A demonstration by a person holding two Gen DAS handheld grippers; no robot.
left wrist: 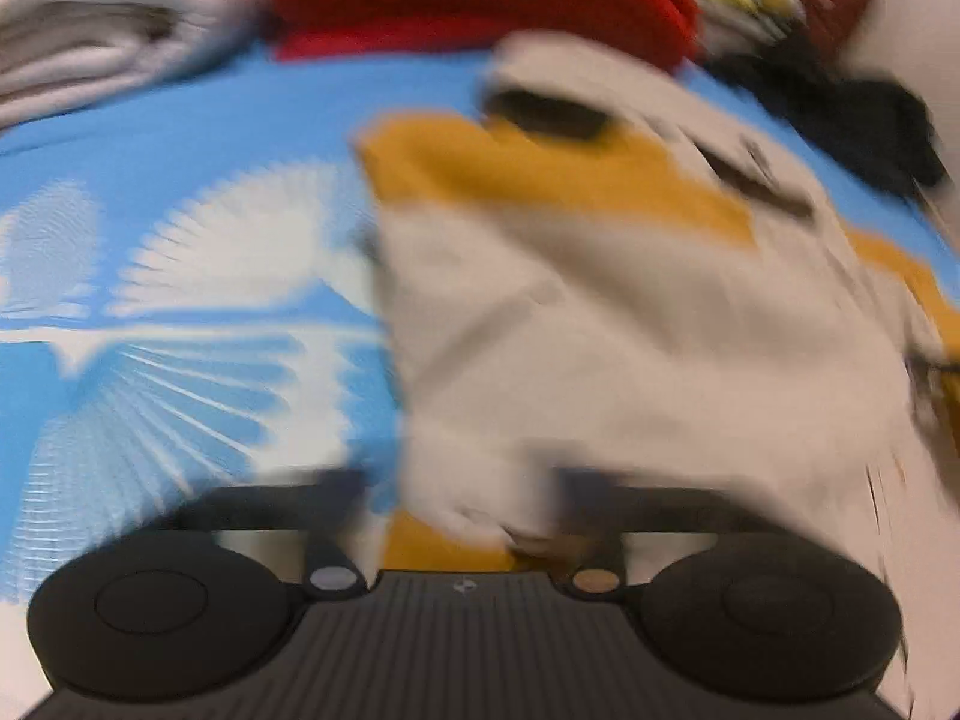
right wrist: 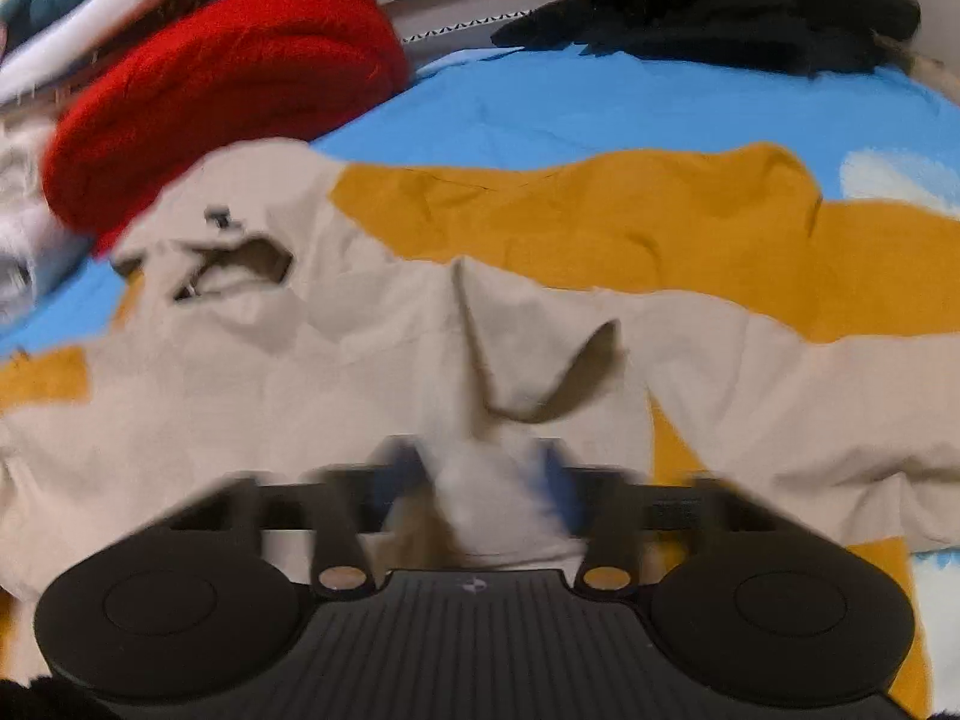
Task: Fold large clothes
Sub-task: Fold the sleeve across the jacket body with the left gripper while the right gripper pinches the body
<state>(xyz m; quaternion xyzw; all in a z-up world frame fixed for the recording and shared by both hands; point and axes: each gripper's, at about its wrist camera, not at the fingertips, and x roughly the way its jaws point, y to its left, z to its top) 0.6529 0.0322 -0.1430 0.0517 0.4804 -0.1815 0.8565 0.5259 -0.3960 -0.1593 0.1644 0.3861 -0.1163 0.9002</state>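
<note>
A beige and mustard-yellow garment (right wrist: 372,348) lies spread on a blue bedsheet (right wrist: 600,102). In the left wrist view the same garment (left wrist: 600,324) hangs in front of the camera, blurred. My left gripper (left wrist: 462,510) is shut on a beige fold of it. My right gripper (right wrist: 480,492) is shut on a bunched beige fold near the garment's lower middle. The neck opening (right wrist: 240,264) shows at the left of the right wrist view.
A red knit garment (right wrist: 228,84) lies at the far left of the bed, with white folded cloth (left wrist: 90,36) beside it. A black pile of clothes (right wrist: 720,6) sits at the far right. The sheet has a white shell pattern (left wrist: 198,300).
</note>
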